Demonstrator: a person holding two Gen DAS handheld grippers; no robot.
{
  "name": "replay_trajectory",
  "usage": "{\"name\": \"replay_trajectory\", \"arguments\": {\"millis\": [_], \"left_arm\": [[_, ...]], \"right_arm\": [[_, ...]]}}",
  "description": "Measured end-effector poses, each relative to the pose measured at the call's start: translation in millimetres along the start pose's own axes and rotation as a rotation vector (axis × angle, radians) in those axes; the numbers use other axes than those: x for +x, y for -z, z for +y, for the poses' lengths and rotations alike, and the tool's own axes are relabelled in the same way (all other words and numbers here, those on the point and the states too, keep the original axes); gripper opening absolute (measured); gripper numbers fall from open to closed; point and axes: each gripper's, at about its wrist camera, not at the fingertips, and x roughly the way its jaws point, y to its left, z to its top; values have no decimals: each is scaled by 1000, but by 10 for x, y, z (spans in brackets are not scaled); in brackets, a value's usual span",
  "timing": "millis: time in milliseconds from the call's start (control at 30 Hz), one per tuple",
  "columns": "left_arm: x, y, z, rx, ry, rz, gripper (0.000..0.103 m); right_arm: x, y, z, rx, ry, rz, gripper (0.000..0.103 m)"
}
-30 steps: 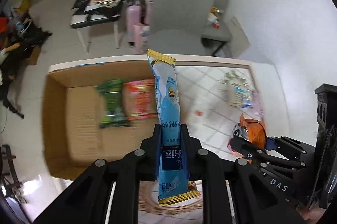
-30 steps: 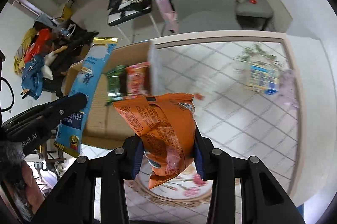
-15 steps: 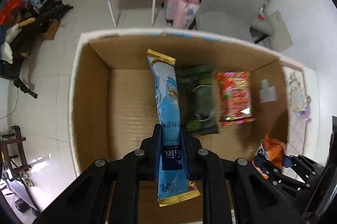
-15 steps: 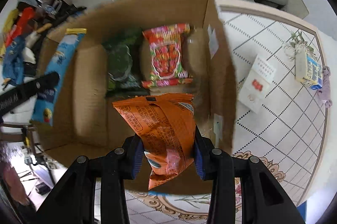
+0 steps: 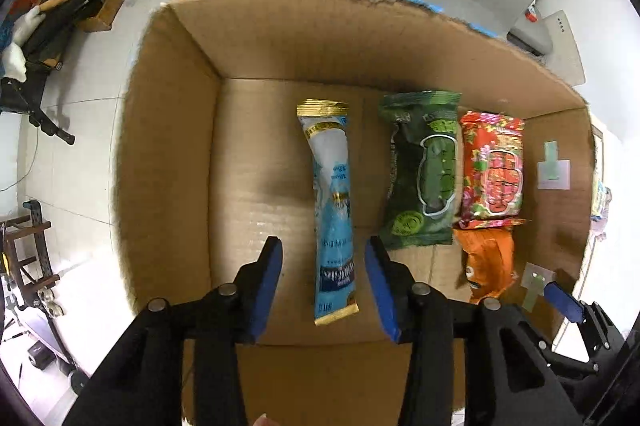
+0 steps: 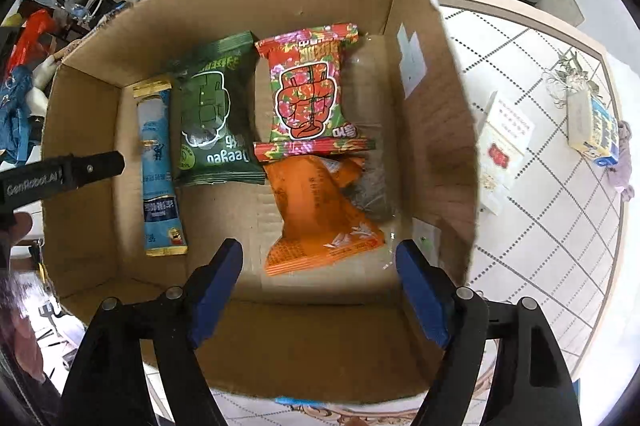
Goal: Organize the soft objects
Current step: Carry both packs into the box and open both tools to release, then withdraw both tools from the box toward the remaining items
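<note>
Soft snack packets are the job, and four of them now lie on the floor of the cardboard box, the largest thing in view, which stands on a tiled table. In the box, from left to right in the right wrist view, lie the long blue packet, the green packet and the red floral packet in a row against the far part of the floor, with the orange packet just near of the red one, its far end touching or slightly under it.

That much looks done. Out on the table to the right a white carton and a blue-and-cream pack remain; whether they count as soft objects I cannot tell.

Both claws hang over the box, pointing down into it. The left gripper has its jaws apart, straddling the near end of the blue packet without touching it. The right gripper is spread wide and empty, just near of the orange packet.
</note>
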Motion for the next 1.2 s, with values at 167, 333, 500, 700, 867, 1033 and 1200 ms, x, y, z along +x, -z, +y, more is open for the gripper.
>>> {"name": "replay_trajectory", "arguments": {"millis": [167, 333, 500, 700, 867, 1033, 1200], "left_arm": [[-269, 212, -42, 16, -8, -47, 60], [-515, 509, -92, 43, -12, -85, 90], [-704, 788, -110, 47, -17, -130, 97], [-964, 1152, -96, 15, -2, -179, 97], [-1134, 1430, -160, 34, -33, -208, 97], [-1306, 1626, -178, 12, -24, -240, 97], [-1445, 1716, -298, 16, -23, -260, 97]], "right_arm": [[-205, 56, 23, -24, 1, -3, 88], [-433, 183, 59, -60, 6, -16, 100], [-602, 395, 76, -67, 29, -57, 101], [-900, 648, 57, -78, 35, -123, 101], [-1111, 864, 21, -76, 13, -157, 101], [-1316, 1036, -17, -91, -3, -193, 101], [-1440, 1136, -104, -97, -38, -209, 101]]}}
